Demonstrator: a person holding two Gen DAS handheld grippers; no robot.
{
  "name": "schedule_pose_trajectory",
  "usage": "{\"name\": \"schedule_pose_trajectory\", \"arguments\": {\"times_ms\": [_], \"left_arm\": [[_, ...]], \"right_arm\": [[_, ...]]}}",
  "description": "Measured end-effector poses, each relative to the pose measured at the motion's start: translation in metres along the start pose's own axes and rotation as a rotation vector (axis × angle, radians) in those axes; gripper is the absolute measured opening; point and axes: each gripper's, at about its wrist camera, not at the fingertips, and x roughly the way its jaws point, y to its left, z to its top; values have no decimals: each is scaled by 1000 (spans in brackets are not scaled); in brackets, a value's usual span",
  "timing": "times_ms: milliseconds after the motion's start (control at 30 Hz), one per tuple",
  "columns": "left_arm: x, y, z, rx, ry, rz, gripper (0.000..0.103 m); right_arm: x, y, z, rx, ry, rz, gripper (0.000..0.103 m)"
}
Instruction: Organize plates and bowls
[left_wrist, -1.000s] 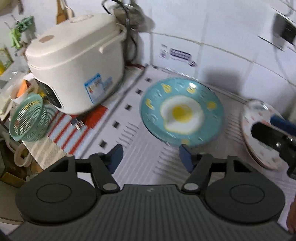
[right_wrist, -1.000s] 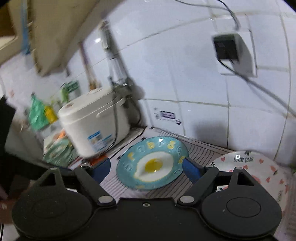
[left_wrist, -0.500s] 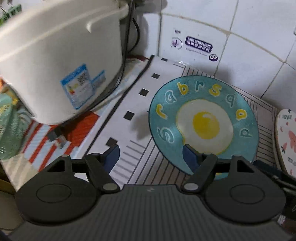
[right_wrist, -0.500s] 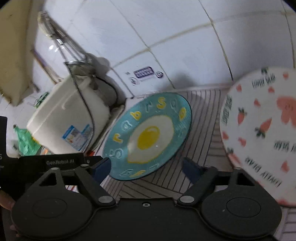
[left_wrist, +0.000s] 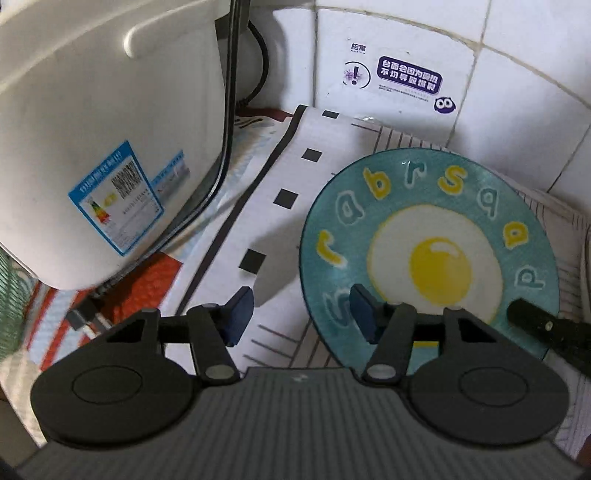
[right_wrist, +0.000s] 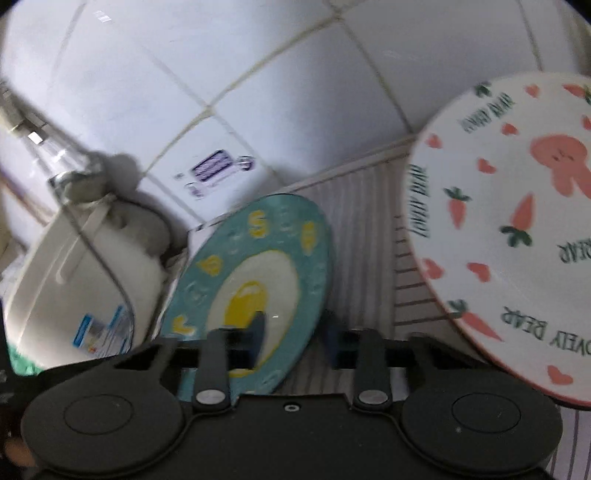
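My right gripper (right_wrist: 295, 334) is clamped on the right rim of the teal egg plate (left_wrist: 428, 251), which lies flat on the striped mat (left_wrist: 280, 332). My left gripper (left_wrist: 301, 317) straddles the plate's near-left rim, jaws apart and just closing, not yet pressing. The carrot plate (right_wrist: 517, 221) sits just to the right. The rice cooker (left_wrist: 92, 129) crowds the left and the tiled wall (left_wrist: 517, 92) is close behind.
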Motion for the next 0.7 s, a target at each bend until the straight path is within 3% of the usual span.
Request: {"name": "schedule_pose_trajectory", "arguments": {"times_ms": [33, 100, 200, 333, 467, 567, 700], "left_arm": [[0, 1, 0, -15, 1, -22, 47], [0, -3, 2, -26, 12, -55, 28], [-2, -14, 5, -11, 37, -6, 28], [-8, -10, 7, -12, 71, -34, 28], [-28, -11, 1, 22, 62, -37, 28], [-47, -13, -1, 39, 38, -26, 28], [-75, -18, -2, 64, 14, -41, 28]], "right_arm": [[0, -5, 0, 30, 1, -2, 15], [0, -10, 0, 65, 3, 14, 15], [1, -6, 2, 28, 16, -4, 15], [1, 5, 9, -23, 54, -23, 17], [-10, 6, 9, -53, 79, 2, 19], [-22, 17, 4, -177, 89, -4, 20], [-46, 21, 6, -184, 64, 29, 20]]}}
